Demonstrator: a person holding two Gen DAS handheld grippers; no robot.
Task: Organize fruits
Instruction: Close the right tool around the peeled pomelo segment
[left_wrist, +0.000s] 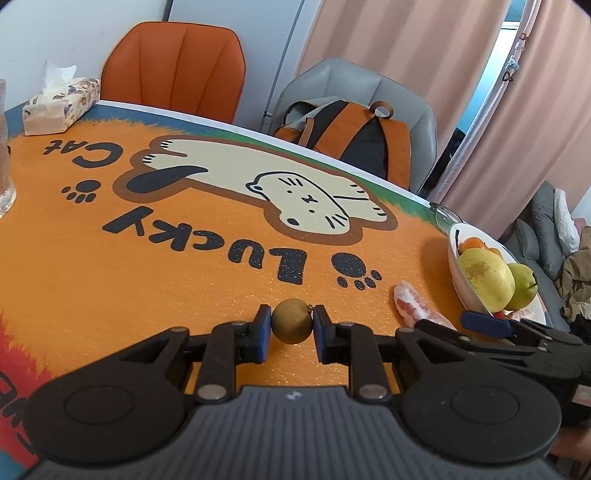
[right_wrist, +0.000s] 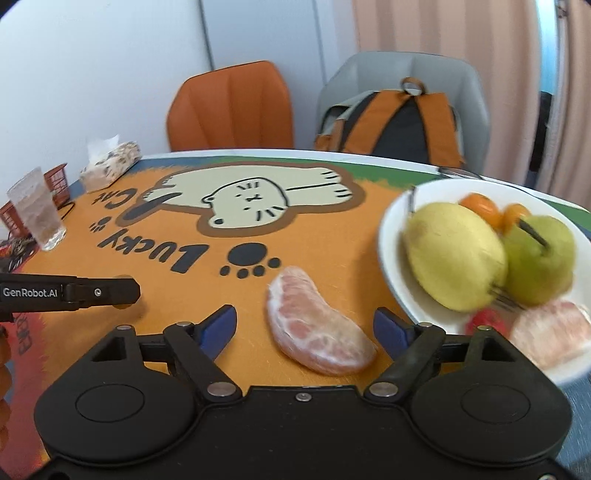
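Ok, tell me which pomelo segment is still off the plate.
The peeled pink pomelo segment lying on the orange mat between the open right gripper fingers; the other segment already rests on the white plate.

**The room past my jaws**

Straight out beyond my jaws I see a plain white wall (right_wrist: 92, 74). An orange padded chair (left_wrist: 177, 66) stands against it at the table's far edge. To the right of that sits a grey padded chair (right_wrist: 402, 70). Further right again, pale pink curtains (left_wrist: 406, 55) hang in long folds, with a bright blue slit of daylight (left_wrist: 491, 74) between them. Low at the far right I make out grey cushions (left_wrist: 543, 225).
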